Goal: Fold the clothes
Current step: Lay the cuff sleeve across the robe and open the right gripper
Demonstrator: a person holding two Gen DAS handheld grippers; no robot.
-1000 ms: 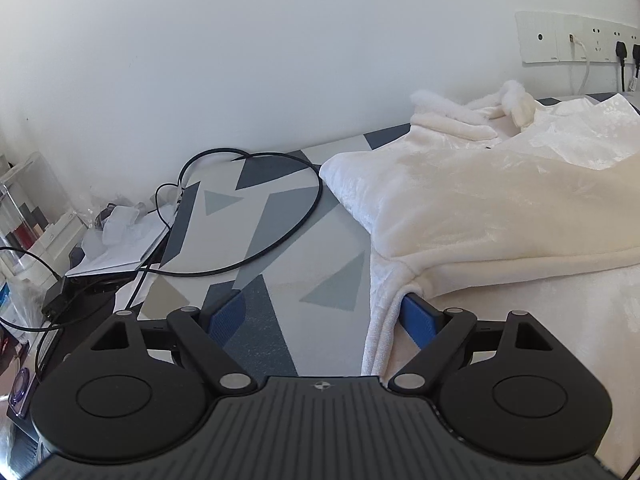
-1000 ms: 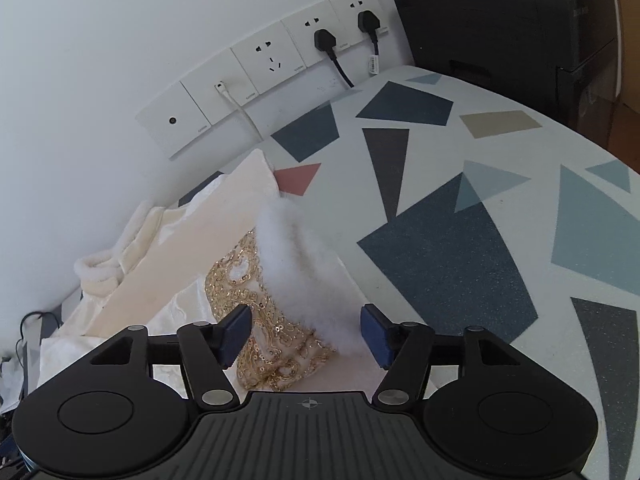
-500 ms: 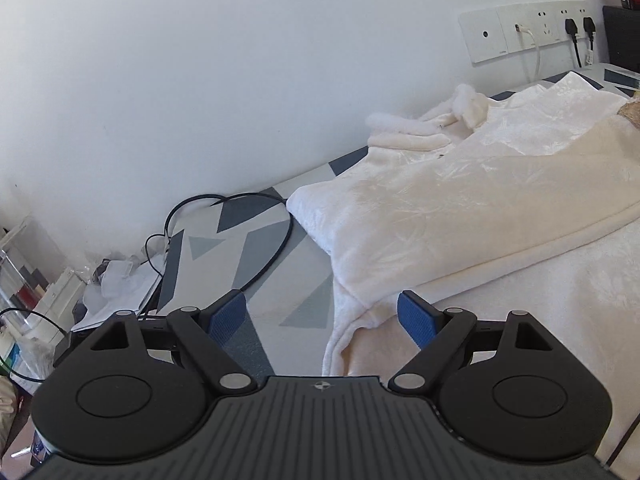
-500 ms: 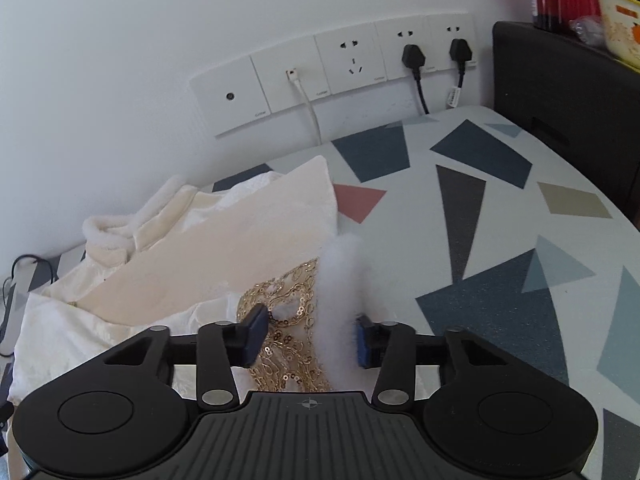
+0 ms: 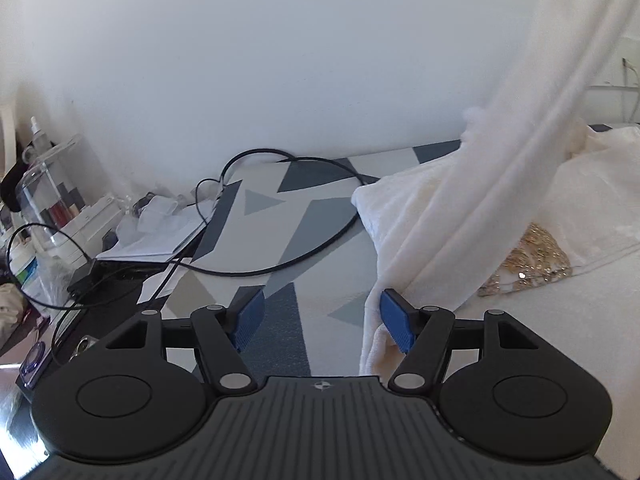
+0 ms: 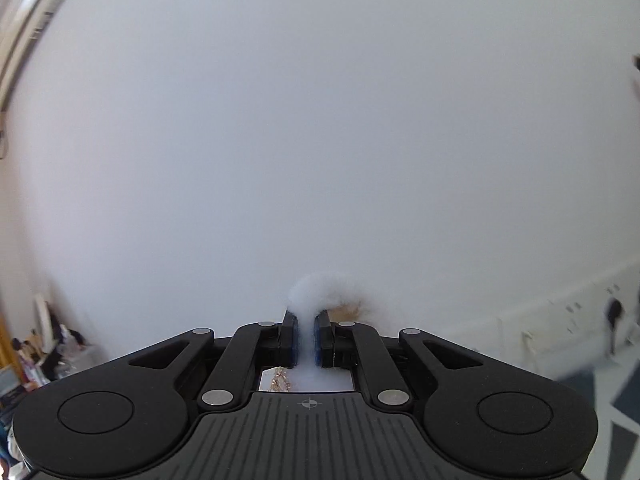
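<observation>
Left wrist view: left gripper spread wide, blue ribbed pads empty, low over the tabletop with its grey/navy triangle print. Cream plush garment lies just right of the gripper, soft napped pile; its edge touches or passes behind the right pad, hard to tell which. One strip of the garment rises taut toward the top right and is cut off by the frame. Gold sequin trim shows under that strip, on the flat part. Glossy black cable loops on the tabletop left of the garment. Clutter further left too small to identify.

Right wrist view: right gripper pinched on a white fluffy tuft of the garment, which bulges above the pads. Gold trim visible below the pads. Background is blank wall; edges motion-blurred.
</observation>
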